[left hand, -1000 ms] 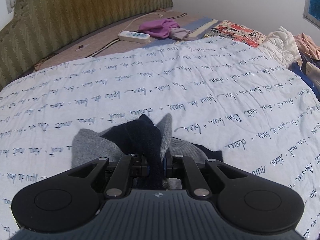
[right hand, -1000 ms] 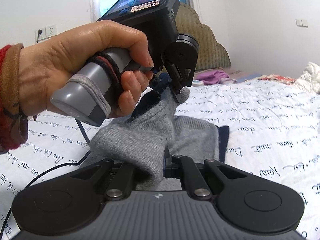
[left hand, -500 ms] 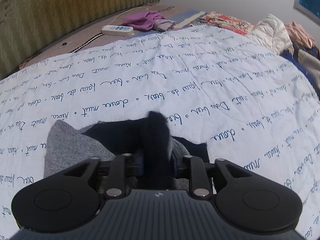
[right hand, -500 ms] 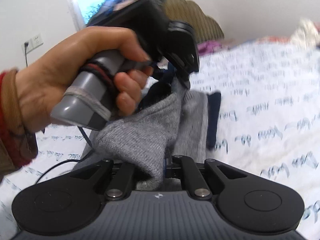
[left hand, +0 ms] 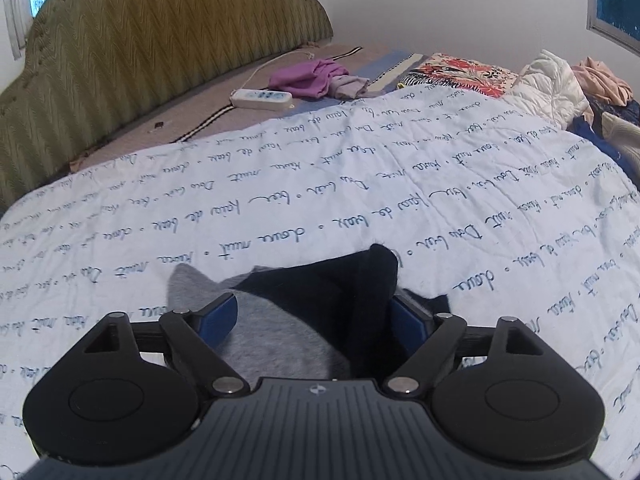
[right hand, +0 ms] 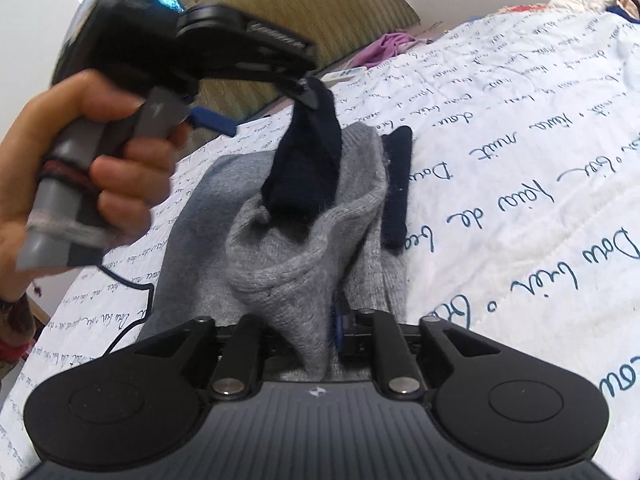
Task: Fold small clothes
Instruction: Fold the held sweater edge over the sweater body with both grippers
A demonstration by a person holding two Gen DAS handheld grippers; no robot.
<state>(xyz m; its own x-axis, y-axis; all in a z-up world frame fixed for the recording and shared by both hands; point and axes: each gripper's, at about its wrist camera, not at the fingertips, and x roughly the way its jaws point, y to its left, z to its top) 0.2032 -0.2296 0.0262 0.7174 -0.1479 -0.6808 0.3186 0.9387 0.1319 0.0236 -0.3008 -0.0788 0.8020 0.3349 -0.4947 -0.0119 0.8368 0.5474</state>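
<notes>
A grey sock (right hand: 304, 240) with a navy end (right hand: 308, 160) is bunched up over a second grey sock lying flat on the quilt, whose navy cuff (right hand: 396, 188) shows. My left gripper (left hand: 312, 316) is opening wide. The navy end (left hand: 360, 280) stands between its jaws, leaning on the right blue pad (left hand: 408, 320). In the right wrist view that left gripper (right hand: 264, 108) hangs above the socks with the navy end draped from one finger. My right gripper (right hand: 300, 328) still pinches grey fabric as its jaws start opening.
The socks lie on a white quilt (left hand: 400, 180) printed with blue script. Beyond it are a power strip (left hand: 260, 98), purple clothes (left hand: 312, 76) and a green headboard (left hand: 140, 40). A clothes pile (left hand: 580, 88) sits at the right. A hand (right hand: 100, 160) holds the left gripper; a cable (right hand: 128, 280) trails below.
The left jaws went from shut on the navy end to wide apart. The right gripper rolled and sank, and the lifted sock has slumped toward the quilt.
</notes>
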